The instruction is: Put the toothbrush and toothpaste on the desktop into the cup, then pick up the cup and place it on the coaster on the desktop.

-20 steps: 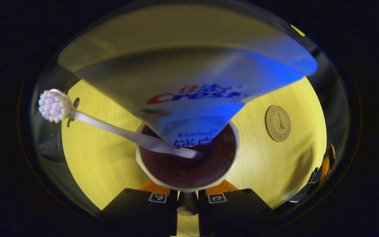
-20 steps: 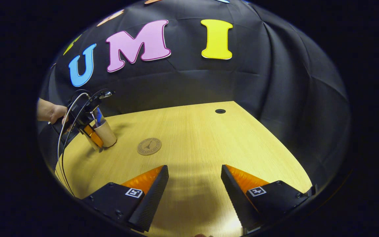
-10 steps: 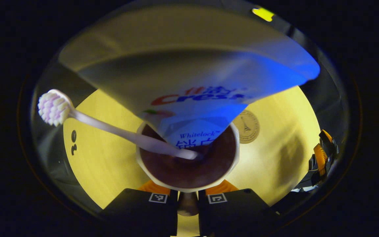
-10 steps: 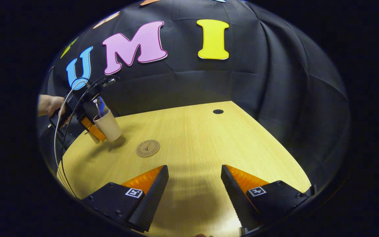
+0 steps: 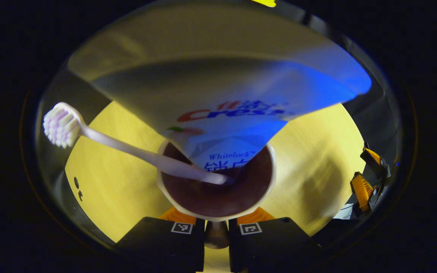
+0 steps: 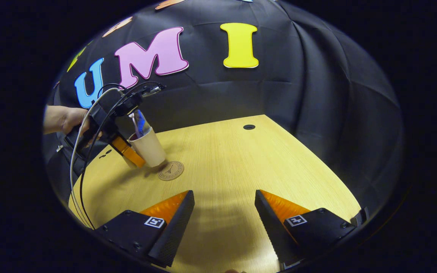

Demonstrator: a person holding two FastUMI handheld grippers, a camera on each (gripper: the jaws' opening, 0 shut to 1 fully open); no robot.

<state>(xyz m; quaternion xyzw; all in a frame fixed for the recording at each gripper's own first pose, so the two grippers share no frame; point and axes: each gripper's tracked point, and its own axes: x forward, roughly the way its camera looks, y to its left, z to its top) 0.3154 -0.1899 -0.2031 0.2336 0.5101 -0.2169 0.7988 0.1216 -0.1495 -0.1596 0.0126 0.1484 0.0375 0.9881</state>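
Left hand-held gripper (image 5: 216, 227): fingers closed in on the cup (image 5: 216, 181), one each side of its near wall, gripping it. Right gripper view shows the same left hand-held gripper (image 6: 131, 153) with a hand (image 6: 72, 121) on its grip and cables looping off the body; cup (image 6: 148, 148) is tilted and off the worktop (image 6: 233, 167).

Inside the cup: toothbrush (image 5: 127, 148), handle down, bristle head sticking out to upper left in the left gripper view. Toothpaste (image 5: 222, 98) also in the cup, flat crimped end up, fanning wide toward the camera.

Coaster (image 6: 170, 170) lies flat on the worktop, just beside and below the cup base in the right gripper view; can't tell if they touch.

Right hand-held gripper (image 6: 224, 212): fingers spread wide, nothing between them, above bare worktop, well apart from the cup. It also appears at the right edge of the left gripper view (image 5: 368, 178).

Small dark hole (image 6: 249, 127) in the worktop near the far edge.
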